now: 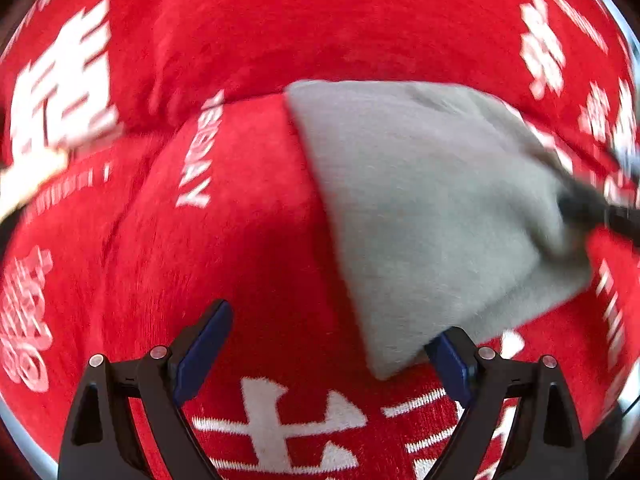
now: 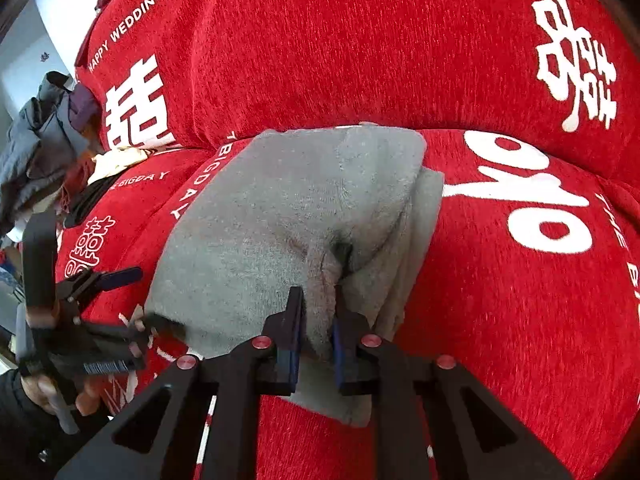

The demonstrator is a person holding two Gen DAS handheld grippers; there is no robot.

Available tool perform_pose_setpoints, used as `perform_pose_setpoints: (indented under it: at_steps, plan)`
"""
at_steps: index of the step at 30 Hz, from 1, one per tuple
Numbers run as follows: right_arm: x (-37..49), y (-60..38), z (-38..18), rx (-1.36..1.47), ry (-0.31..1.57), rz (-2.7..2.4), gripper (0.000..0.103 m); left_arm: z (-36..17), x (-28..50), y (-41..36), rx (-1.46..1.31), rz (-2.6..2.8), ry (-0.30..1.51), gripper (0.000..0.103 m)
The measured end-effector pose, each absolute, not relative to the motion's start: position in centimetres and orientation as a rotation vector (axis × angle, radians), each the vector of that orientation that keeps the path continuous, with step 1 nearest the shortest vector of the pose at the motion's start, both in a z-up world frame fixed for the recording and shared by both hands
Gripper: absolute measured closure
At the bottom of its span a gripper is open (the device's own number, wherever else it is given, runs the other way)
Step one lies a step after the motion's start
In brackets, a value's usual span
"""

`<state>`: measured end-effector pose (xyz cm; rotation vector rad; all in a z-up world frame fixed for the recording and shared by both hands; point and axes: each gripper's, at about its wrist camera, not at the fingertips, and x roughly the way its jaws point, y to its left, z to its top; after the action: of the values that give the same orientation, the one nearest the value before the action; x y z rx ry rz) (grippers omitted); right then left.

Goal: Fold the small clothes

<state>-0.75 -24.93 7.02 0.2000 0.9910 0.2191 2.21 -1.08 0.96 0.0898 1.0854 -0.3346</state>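
Note:
A small grey cloth [image 2: 280, 208] lies folded on a red sofa cover [image 2: 360, 52] with white lettering. My right gripper [image 2: 318, 316] is shut on a pinched ridge of the grey cloth near its front edge. In the left wrist view the grey cloth [image 1: 432, 208] lies to the right, and my left gripper [image 1: 332, 344] is open, its right finger at the cloth's near corner, nothing between its fingers. The left gripper [image 2: 132, 300] also shows in the right wrist view, open at the cloth's left corner. The right gripper's dark finger [image 1: 592, 208] touches the cloth's right edge.
A pile of mixed clothes [image 2: 44, 140] lies at the far left of the sofa, with a cream garment [image 2: 116, 160] beside it. The sofa backrest [image 2: 380, 20] rises right behind the cloth. The person's hand [image 2: 40, 392] holds the left gripper's handle.

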Motion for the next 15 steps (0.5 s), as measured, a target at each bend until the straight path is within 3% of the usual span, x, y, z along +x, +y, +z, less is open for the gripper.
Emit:
perform_pose_setpoints:
  at_steps: [4,8,12,15]
  plan:
    - [-3.2,-25.6,6.9,0.252,0.98,0.212,0.094,0.5,2.2,1.5,-0.042,-0.313,1.136,0.011]
    - [-4.6,-26.1,4.1,0.282,1.025,0.168,0.095,0.2,1.3,1.4,0.009,-0.317,1.13,0.011]
    - [-5.2,-27.3,6.9,0.321,0.973,0.162,0.091,1.7,0.7,2.7,-0.009,-0.371,1.157,0.011]
    - [-5.4,-27.4,10.1,0.263,0.864,0.146,0.085,5.3,-0.1,2.9,-0.019,-0.437,1.067,0.011]
